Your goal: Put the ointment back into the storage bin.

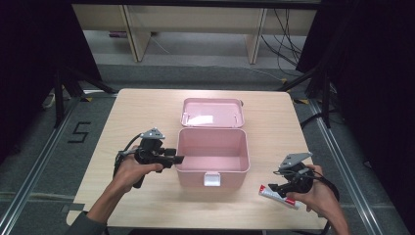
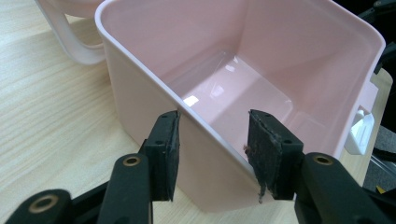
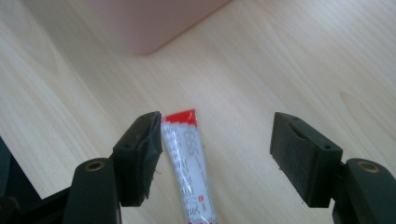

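Beside box (image 1: 212, 149), left gripper (image 1: 179, 159) level; right gripper (image 1: 270, 187) over tube (image 1: 278, 197).

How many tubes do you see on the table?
1. The red-and-white tube lies flat on the table, right of the pink box, between the open jaws of the right gripper. The box looks empty.

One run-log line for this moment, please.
left tongs: astride pink box wall, gripping unclear | right tongs: open over tube | lid: open
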